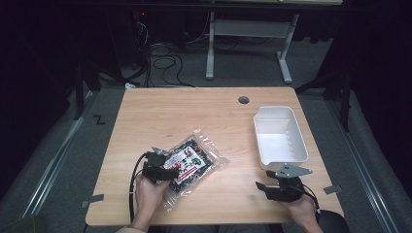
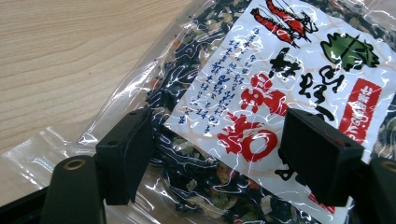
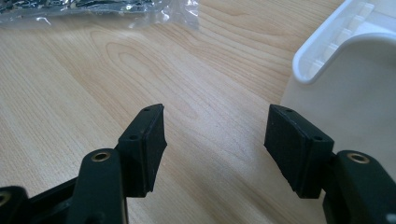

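Observation:
A clear plastic bag of dark dried food (image 1: pixel 192 162) with a white, red-printed label lies on the wooden table (image 1: pixel 194 116), left of centre. My left gripper (image 1: pixel 163 171) hovers over the bag's near left part. In the left gripper view its jaws stand open astride the bag's label (image 2: pixel 261 98), nothing pinched between them (image 2: pixel 217 156). My right gripper (image 1: pixel 262 188) rests near the table's front right, just in front of the white tray (image 1: pixel 280 136). It is open (image 3: pixel 215 149) over bare wood, with the tray's corner (image 3: pixel 341 65) to its right.
A round cable hole (image 1: pixel 243 100) sits near the table's far edge. Beyond the table stand a white desk frame (image 1: pixel 248 43) and loose cables (image 1: pixel 165 63) on the floor. Bare wood lies between bag and tray.

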{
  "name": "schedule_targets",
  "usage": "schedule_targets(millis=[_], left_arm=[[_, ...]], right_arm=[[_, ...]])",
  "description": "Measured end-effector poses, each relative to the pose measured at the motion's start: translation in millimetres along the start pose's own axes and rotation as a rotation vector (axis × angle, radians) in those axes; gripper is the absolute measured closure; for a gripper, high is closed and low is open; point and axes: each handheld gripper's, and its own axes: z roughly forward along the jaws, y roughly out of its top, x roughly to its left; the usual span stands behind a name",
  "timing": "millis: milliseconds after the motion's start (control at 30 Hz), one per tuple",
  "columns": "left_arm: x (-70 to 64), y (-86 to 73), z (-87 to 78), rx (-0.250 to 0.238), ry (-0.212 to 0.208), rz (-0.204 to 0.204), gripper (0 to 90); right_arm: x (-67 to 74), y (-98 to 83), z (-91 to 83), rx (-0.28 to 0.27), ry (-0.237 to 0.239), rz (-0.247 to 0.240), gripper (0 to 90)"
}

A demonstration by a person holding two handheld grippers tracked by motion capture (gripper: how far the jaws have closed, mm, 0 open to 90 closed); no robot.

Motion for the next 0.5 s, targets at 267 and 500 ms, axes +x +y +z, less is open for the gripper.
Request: schedule_targets(millis=[267, 500], left_arm=[[-7.6, 0.1, 0.2, 0.011, -0.027, 0.021, 26.0], [-19.0, 0.1, 1.2, 0.011, -0.048, 0.054, 26.0]], right_arm=[[0.2, 0.3, 0.6, 0.003, -0.002, 0.012, 39.1], [-0.8, 0.5, 0.1, 0.0, -0.007, 0.018, 39.2]])
